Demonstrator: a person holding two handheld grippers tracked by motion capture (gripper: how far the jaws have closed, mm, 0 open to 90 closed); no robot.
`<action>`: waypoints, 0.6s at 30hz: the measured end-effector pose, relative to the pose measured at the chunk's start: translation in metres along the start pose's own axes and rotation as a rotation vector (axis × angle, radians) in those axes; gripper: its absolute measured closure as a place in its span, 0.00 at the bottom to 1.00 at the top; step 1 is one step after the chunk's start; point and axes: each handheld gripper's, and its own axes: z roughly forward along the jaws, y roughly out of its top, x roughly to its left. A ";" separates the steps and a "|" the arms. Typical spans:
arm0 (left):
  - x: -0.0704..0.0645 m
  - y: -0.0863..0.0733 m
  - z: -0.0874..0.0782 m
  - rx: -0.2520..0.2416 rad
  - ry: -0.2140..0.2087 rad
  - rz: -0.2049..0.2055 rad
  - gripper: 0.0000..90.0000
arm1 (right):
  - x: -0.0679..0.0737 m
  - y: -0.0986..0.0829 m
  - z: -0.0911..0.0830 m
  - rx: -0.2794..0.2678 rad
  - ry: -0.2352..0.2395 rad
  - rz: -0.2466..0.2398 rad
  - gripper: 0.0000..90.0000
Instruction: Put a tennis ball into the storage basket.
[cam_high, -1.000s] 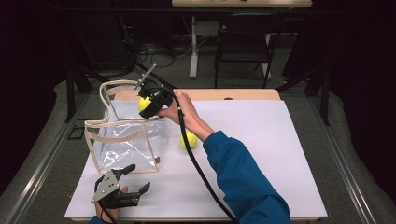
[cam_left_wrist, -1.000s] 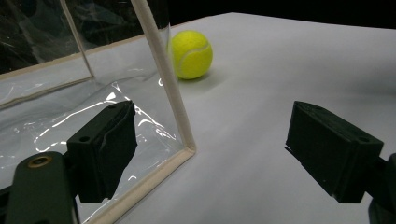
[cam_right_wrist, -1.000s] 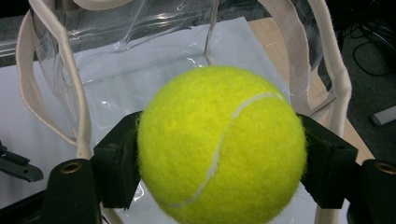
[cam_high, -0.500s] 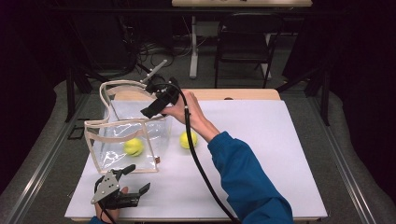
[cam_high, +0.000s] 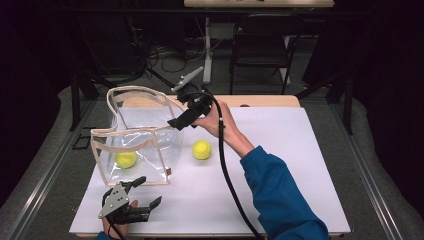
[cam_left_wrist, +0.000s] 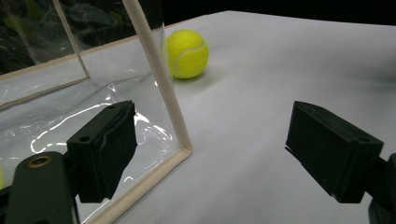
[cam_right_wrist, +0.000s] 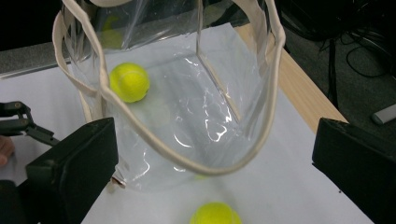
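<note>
My right gripper (cam_high: 176, 123), fingers wide and empty, hangs over the clear plastic tote bag (cam_high: 135, 137); the loose yellow tennis ball (cam_high: 201, 149) lies just below-right, nearer it than the open left gripper (cam_high: 145, 192).

In the high view the bag (cam_high: 137, 142) stands left of centre on the mat (cam_high: 280, 175), which lies on the table (cam_high: 265, 101). One ball (cam_high: 125, 159) lies in the bag, lower left; a second ball (cam_high: 201, 149) lies on the mat just right of it (apart from the bag wall). The right gripper (cam_high: 181, 121) sits above the bag's upper right corner. The left gripper (cam_high: 142, 192) is below the bag, at the frame's lower left.
</note>
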 end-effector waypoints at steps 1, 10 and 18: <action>0.000 0.000 0.000 0.001 -0.002 -0.001 0.18 | -0.002 -0.007 -0.003 0.006 -0.005 -0.004 0.00; 0.001 0.000 0.000 0.003 -0.003 0.001 0.18 | -0.001 -0.030 -0.011 0.010 0.003 -0.009 0.00; 0.000 0.000 0.000 0.003 -0.007 0.002 0.18 | 0.003 -0.051 -0.014 0.017 0.011 -0.008 0.00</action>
